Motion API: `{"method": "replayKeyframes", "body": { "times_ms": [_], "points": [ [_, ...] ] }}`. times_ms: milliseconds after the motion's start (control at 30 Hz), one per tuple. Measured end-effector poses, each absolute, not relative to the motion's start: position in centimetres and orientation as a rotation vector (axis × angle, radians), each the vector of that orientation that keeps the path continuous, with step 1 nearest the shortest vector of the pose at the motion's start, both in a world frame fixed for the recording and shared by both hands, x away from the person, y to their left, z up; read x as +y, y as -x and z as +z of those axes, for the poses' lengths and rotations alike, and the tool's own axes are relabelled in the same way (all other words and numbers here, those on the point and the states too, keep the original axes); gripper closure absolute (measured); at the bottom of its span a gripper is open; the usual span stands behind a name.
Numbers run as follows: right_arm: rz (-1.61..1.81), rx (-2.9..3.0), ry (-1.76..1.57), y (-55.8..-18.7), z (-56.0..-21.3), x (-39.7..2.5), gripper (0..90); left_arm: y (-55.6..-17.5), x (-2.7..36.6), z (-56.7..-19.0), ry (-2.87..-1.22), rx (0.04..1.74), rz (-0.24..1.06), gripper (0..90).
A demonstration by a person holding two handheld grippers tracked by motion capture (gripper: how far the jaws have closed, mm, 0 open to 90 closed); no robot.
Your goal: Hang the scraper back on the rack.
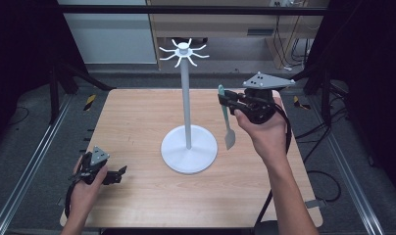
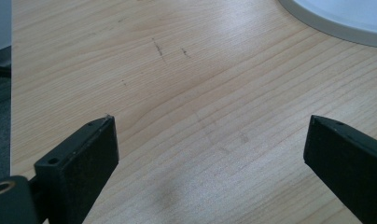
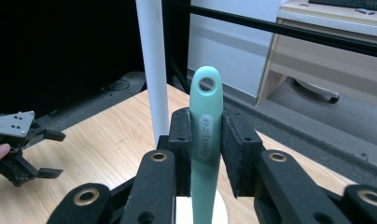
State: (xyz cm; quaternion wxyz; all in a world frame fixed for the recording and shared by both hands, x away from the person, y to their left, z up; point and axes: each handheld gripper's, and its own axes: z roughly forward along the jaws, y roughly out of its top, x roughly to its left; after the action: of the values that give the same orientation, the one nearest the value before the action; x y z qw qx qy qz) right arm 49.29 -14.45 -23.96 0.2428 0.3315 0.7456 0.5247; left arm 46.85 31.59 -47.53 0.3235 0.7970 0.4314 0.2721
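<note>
The table point(image 1: 137, 127) spreads under me, pale wood, with the white stand point(image 1: 188, 105) planted near its middle: a round base, a thin pole, and a crown of hooks point(image 1: 183, 52) at the top. No bowl, bin or tray sits anywhere on the wood, so nothing here holds anything; the hooks hang bare.

My right claw point(image 1: 227, 99) is raised to the right of the pole, clenched on the spatula point(image 1: 227, 122) near its handle end. The blade dangles below, clear of the table and just right of the base. In the right gripper view the mint handle stands upright between my jaws, its hanging hole point(image 3: 206, 84) poking out above them, the pole just beside it.

My left claw point(image 1: 118, 174) rests low at the near left corner, jaws spread wide over bare wood, gripping nothing.

The job, I judge, is to slip that hole over a hook. The hole is small and the hooks thin, and I can't quite tell how far each hook curls up. If I come in tilted, the handle may knock the crown and rock the stand. Letting go before the hook is through would drop the spatula onto the base.
</note>
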Motion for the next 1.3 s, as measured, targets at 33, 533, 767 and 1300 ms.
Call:
{"method": "replayKeyframes", "body": {
  "times_ms": [33, 533, 767, 1300],
  "points": [
    [1.434, 2.038, -0.906, -49.3, -24.0, -14.5, 74.6, -46.9, 31.6, -47.5, -2.092, 1.132, 0.714, 2.8],
    [1.460, 2.013, -0.880, -49.3, -22.7, -13.8, 74.7, -46.8, 31.5, -47.6, -2.095, 1.129, 0.713, 2.8],
    [1.467, 2.002, -0.870, -49.2, -22.1, -13.6, 74.6, -46.8, 31.5, -47.6, -2.094, 1.130, 0.713, 2.8],
    [1.482, 1.985, -0.849, -49.0, -21.0, -13.2, 74.6, -46.8, 31.5, -47.6, -2.098, 1.130, 0.713, 2.8]
  ]
}}
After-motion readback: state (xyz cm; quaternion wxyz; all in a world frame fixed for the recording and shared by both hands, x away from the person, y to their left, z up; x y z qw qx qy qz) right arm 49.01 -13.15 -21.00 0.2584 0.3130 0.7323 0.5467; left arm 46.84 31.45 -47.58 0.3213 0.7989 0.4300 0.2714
